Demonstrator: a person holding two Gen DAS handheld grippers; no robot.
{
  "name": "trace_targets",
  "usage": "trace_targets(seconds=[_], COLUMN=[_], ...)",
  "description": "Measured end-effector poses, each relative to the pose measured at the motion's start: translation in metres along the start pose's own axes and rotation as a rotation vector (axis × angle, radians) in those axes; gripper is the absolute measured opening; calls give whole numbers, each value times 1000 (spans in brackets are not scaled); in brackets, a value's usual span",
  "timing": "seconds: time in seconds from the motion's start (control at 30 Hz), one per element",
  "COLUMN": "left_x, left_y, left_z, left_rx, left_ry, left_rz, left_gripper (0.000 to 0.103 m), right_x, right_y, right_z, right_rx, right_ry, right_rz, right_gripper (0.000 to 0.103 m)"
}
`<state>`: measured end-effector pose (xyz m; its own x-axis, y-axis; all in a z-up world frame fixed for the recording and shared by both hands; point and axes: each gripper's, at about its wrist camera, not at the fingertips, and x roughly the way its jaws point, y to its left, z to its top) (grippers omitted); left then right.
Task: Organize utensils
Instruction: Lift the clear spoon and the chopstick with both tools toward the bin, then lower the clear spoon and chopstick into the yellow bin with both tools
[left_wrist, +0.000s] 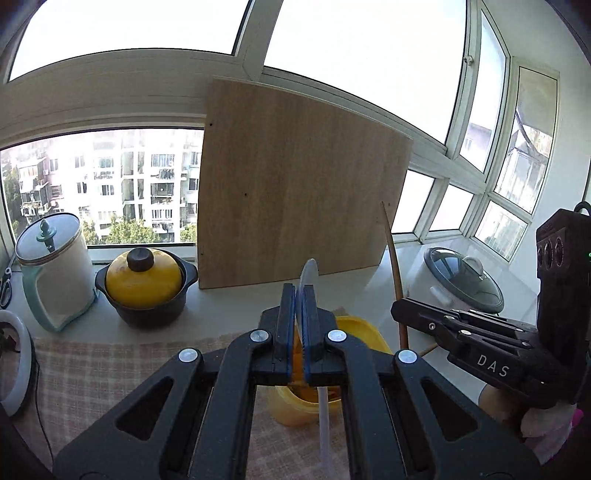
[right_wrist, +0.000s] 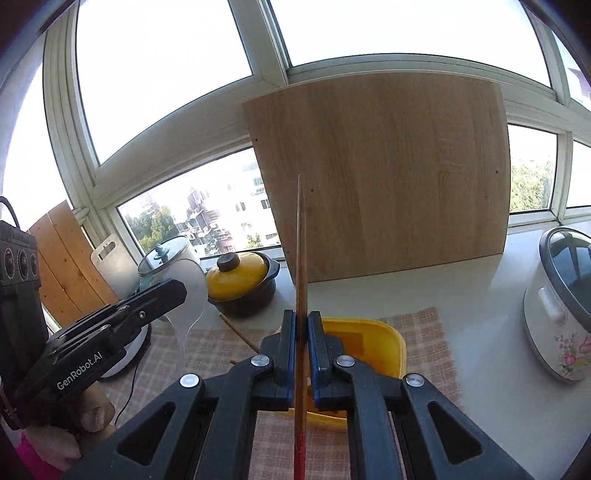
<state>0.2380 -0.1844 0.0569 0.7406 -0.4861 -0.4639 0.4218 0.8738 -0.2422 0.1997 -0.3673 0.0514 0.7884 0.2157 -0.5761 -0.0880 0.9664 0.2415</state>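
My left gripper is shut on a translucent white plastic spoon; its bowl sticks up past the fingertips and its handle runs down under the jaws. It also shows in the right wrist view. My right gripper is shut on wooden chopsticks with a red lower end, held upright. They also show in the left wrist view. A yellow plastic container sits on the checked cloth below both grippers, also in the left wrist view. Another wooden stick lies on the cloth.
A wooden board leans on the window behind. A yellow-lidded black pot and a white kettle stand at the left. A white rice cooker stands at the right. A checked cloth covers the counter.
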Motion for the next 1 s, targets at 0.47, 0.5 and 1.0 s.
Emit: trace_targets(seconds=[0.47,0.5,1.0], left_x=[57,60,75], left_y=[-27,-27,-22], left_z=[1,0,-12], left_rx=[65,68,72], left_ry=[-77,-82,-101], left_rz=[88,94,125], left_gripper=[0,0,0], right_x=[29,31,51], right_y=[-15,-16,-38], right_z=[23,23,12], right_rx=[18,19,103], right_ry=[-88,-92,-55], right_rz=[-171,-181,-157], right_gripper=[4,4,4])
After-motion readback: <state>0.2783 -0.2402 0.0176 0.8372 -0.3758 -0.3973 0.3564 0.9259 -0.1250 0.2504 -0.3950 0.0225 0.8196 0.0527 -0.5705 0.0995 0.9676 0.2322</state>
